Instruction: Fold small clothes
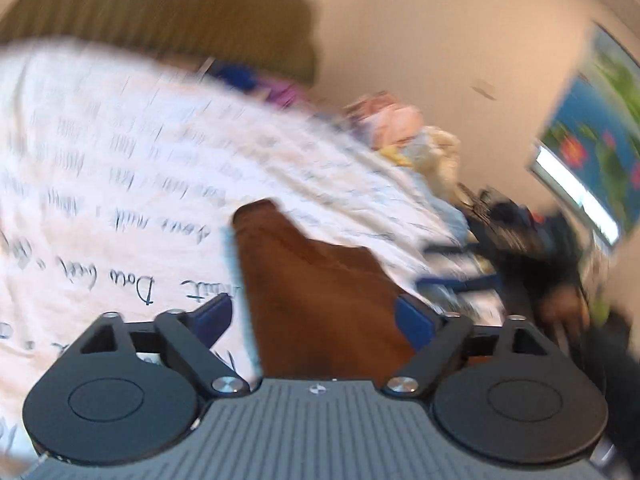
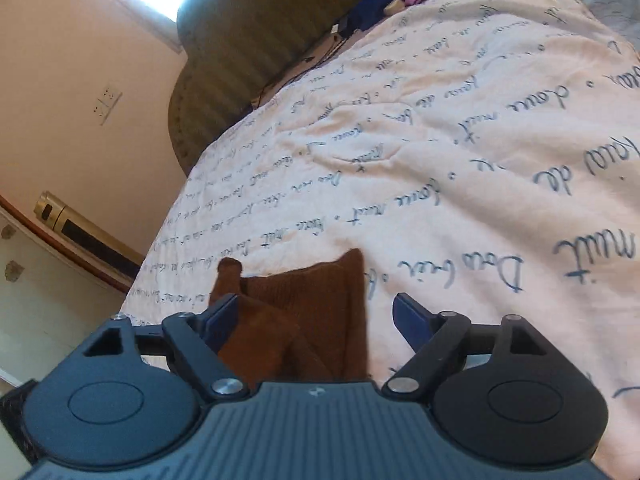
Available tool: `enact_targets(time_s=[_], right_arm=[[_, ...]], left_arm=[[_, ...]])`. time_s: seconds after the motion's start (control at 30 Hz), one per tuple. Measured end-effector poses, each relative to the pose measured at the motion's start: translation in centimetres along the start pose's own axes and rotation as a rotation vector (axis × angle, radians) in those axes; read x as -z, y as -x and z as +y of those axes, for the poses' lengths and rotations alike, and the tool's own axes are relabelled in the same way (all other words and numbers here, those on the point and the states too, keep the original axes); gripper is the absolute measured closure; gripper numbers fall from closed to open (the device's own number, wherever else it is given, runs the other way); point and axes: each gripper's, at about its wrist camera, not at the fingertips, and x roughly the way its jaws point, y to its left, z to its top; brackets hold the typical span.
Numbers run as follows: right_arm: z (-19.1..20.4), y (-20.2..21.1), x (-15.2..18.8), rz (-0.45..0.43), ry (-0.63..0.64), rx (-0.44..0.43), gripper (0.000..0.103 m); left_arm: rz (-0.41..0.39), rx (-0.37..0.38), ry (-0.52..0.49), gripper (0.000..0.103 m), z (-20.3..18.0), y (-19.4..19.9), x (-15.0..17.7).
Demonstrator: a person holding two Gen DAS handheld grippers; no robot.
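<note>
- Lying low in the centre of both views, the brown garment [image 1: 320, 304] rests on the bedspread [image 1: 120, 168], a white cover printed with dark handwriting.
- We see our left gripper [image 1: 322, 318] with its blue-padded fingers [image 1: 414, 322] spread wide; the brown cloth fills the gap between them, and nothing is clamped.
- In the left view the garment runs from the bottom centre up toward the middle of the frame, ending in a blunt corner.
- This view is smeared by motion, so fine detail on the cloth is lost to us.
- We see our right gripper [image 2: 316, 318] with its jaws apart as well.
- In the right view the garment [image 2: 304, 320] sits left of centre, its edge at the left finger [image 2: 220, 320]; whether they touch we cannot tell. The right finger stands clear of the cloth, over the bedspread [image 2: 440, 140].
- The cloth there shows a fold line, with two corners poking up at its far edge.
- A pile of clothes [image 1: 404, 132] lies at the upper right of the bed in the left view.
- A headboard [image 2: 256, 40] stands at upper centre of the right view, and a wall socket [image 2: 106, 104] at upper left.
</note>
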Motion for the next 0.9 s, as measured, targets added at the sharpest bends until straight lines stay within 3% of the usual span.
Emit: enact_targets(time_s=[0.13, 0.17, 0.23, 0.27, 0.3, 0.33, 0.43, 0.53, 0.6, 0.73, 0.83, 0.87, 0.9], right_arm=[[-0.3, -2.1, 0.4, 0.101, -0.021, -0.079, 0.019], [0.0, -2.8, 0.6, 0.137, -0.002, -0.096, 0.019], [0.9, -4.5, 1.2, 0.197, 0.051, -0.050, 0.023], [1.3, -4.7, 1.4, 0.186, 0.078, -0.045, 0.037], [1.6, -5.0, 1.6, 0.195, 0.090, -0.032, 0.074], [1.6, -5.4, 1.8, 0.217, 0.079, -0.032, 0.086], [2.5, -5.0, 2.6, 0.180, 0.086, -0.069, 0.086], [4.3, -4.6, 2.5, 0.137, 0.089, -0.110, 0.086], [6.1, -4.7, 2.1, 0.118, 0.101, -0.175, 0.086], [10.0, -7.3, 0.2, 0.097, 0.125, -0.272, 0.086], [10.3, -11.0, -1.5, 0.073, 0.076, -0.214, 0.082], [9.8, -12.3, -1.8, 0.074, 0.046, -0.177, 0.077], [9.0, -13.5, -2.1, 0.093, -0.005, -0.119, 0.062]], left_arm=[[0.184, 0.066, 0.254, 0.038, 3.4, -6.7, -1.7], [0.211, 0.074, 0.300, 0.042, 3.9, -7.9, -1.6], [0.199, 0.086, 0.327, 0.055, 4.3, -8.7, -1.9], [0.208, 0.079, 0.327, 0.068, 4.3, -9.0, -2.1], [0.232, 0.073, 0.317, 0.087, 4.2, -9.3, -2.2], [0.228, 0.053, 0.293, 0.087, 4.0, -9.3, -2.3], [0.175, -0.004, 0.158, 0.088, 2.5, -7.8, -2.6], [0.121, -0.001, 0.117, 0.089, 2.4, -4.9, -3.7], [0.091, -0.013, 0.081, 0.089, 2.7, -2.9, -5.1], [0.058, -0.114, 0.000, 0.088, 4.3, -1.5, -9.7], [0.082, -0.226, -0.049, 0.085, 6.8, -2.9, -11.9], [0.089, -0.255, -0.029, 0.088, 7.8, -2.8, -11.9], [0.099, -0.253, -0.008, 0.087, 8.5, -2.5, -11.8]])
